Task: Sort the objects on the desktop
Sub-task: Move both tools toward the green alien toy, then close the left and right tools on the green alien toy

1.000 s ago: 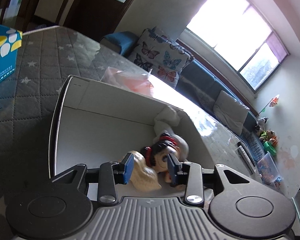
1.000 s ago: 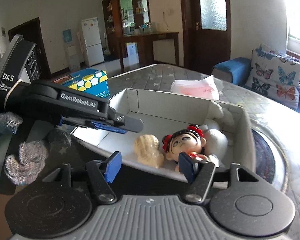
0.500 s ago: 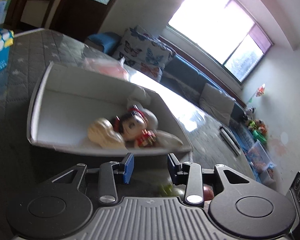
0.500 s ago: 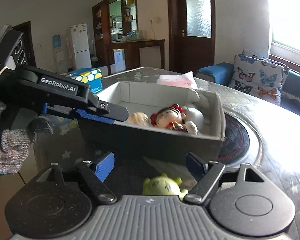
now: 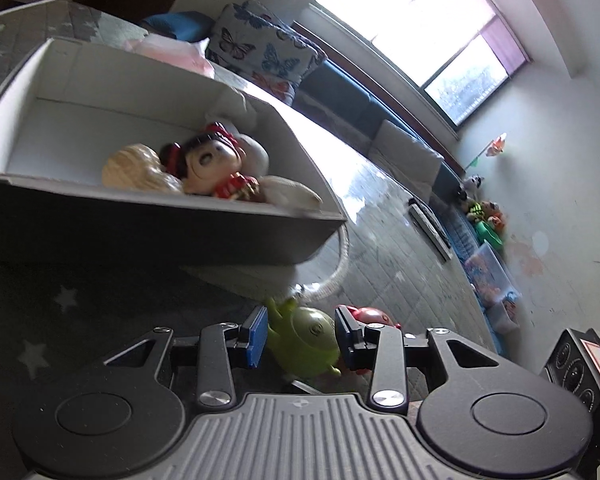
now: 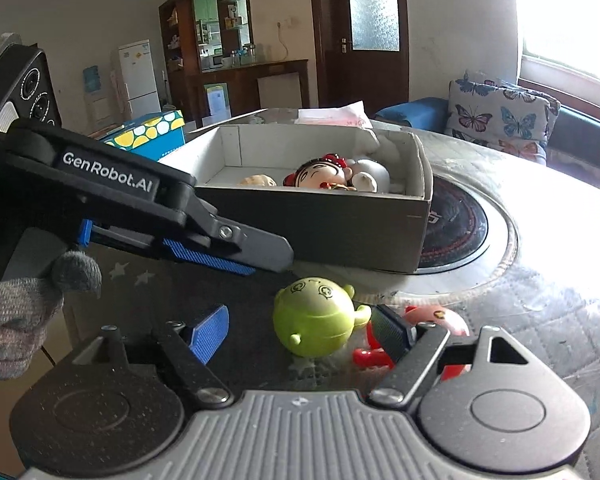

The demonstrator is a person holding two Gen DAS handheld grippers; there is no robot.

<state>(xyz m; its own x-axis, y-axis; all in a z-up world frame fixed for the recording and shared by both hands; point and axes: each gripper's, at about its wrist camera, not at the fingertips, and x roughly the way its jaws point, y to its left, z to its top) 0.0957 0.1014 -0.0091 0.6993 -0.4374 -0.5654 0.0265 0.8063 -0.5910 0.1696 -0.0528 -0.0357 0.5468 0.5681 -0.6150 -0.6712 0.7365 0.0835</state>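
Your left wrist view looks up past the grey box toward the window and sofa; your right wrist view alone shows the kitchen doorway, the fridge, the blue dotted carton behind the box, and your gloved left hand on its tool.

Your left gripper has its jaws apart, and the green toy sits in the gap between the blue pad and the black pad. You cannot tell from either view whether the pads touch it; from the right wrist view the left gripper hangs above and to the left of the green toy, clear of its top.

Your right gripper is spread wide and holds nothing. The green toy stands on the dark quilted table cover between its fingers, closer to the right finger, which lies in front of the red and pink toy.

Inside the box, from left to right, lie a cream shell-like figure, a doll with black hair and red buns, and a white soft piece. The box's near wall stands just beyond the green toy. The box partly rests on a round black plate with red rings. A pink bag lies behind the box.
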